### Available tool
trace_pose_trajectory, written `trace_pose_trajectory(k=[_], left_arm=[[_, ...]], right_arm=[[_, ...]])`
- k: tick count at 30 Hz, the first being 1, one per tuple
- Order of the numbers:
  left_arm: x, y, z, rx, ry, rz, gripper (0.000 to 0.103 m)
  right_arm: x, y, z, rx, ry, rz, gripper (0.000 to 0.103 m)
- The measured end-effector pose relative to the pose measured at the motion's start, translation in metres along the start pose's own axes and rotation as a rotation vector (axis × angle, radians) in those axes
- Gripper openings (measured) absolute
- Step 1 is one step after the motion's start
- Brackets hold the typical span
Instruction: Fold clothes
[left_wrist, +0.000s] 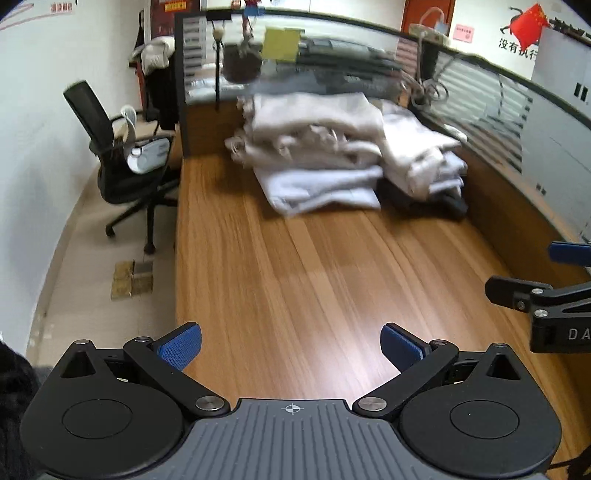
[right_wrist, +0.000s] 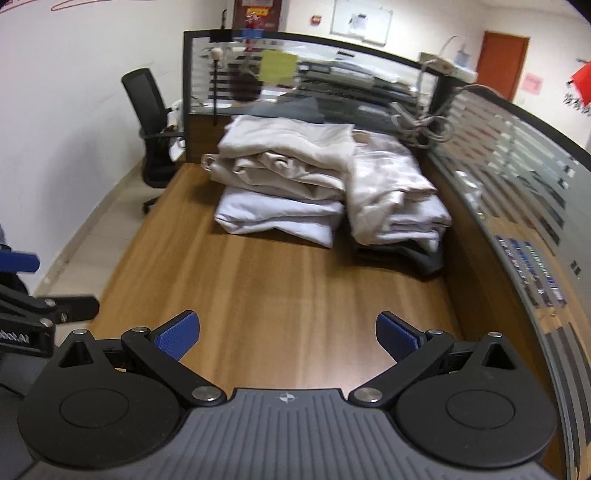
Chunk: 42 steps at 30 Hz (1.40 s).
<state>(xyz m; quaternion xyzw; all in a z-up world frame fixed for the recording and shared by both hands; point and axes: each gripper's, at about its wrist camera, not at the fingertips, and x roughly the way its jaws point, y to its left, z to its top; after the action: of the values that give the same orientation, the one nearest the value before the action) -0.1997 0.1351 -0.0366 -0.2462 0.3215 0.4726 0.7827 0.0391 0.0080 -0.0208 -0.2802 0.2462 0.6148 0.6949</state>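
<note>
Folded pale clothes lie in two stacks at the far end of the wooden desk (left_wrist: 295, 277): a cream and white stack (left_wrist: 314, 151) (right_wrist: 284, 181) and a second stack (left_wrist: 424, 158) (right_wrist: 395, 195) to its right over a dark garment. My left gripper (left_wrist: 291, 347) hangs open over the bare near part of the desk, nothing between its blue pads. My right gripper (right_wrist: 288, 334) is also open wide and empty, well short of the stacks. Each gripper shows at the edge of the other's view: the right one (left_wrist: 535, 291), the left one (right_wrist: 37, 295).
A glass-and-dark partition (right_wrist: 517, 166) runs along the desk's back and right side, with cables (right_wrist: 428, 122) piled near the corner. A black office chair (left_wrist: 122, 166) stands on the floor to the left. Small boxes (left_wrist: 133, 280) lie on the floor by the desk.
</note>
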Motion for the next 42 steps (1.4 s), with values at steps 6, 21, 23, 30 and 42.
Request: trace_pose_trajectory(k=[6, 21, 23, 30, 42], left_arm=[[0.001, -0.016, -0.034, -0.014, 0.023, 0.019, 0.103], [-0.010, -0.055, -0.082, 0.070, 0.019, 0.045, 0.103], [-0.015, -0.058, -0.085, 0.073, 0.007, 0.034, 0.103], [-0.012, -0.069, -0.093, 0.131, 0.007, 0.030, 0.103], [-0.008, -0.063, -0.093, 0.101, 0.015, 0.032, 0.103]], right_arm=[[0.004, -0.012, -0.046, 0.106, 0.017, -0.040, 0.102], [-0.009, -0.016, -0.101, 0.128, 0.054, -0.057, 0.102], [-0.015, -0.016, -0.104, 0.129, 0.047, -0.052, 0.102], [-0.028, -0.016, -0.112, 0.106, 0.029, -0.051, 0.102], [-0.028, -0.021, -0.121, 0.121, 0.047, -0.052, 0.102]])
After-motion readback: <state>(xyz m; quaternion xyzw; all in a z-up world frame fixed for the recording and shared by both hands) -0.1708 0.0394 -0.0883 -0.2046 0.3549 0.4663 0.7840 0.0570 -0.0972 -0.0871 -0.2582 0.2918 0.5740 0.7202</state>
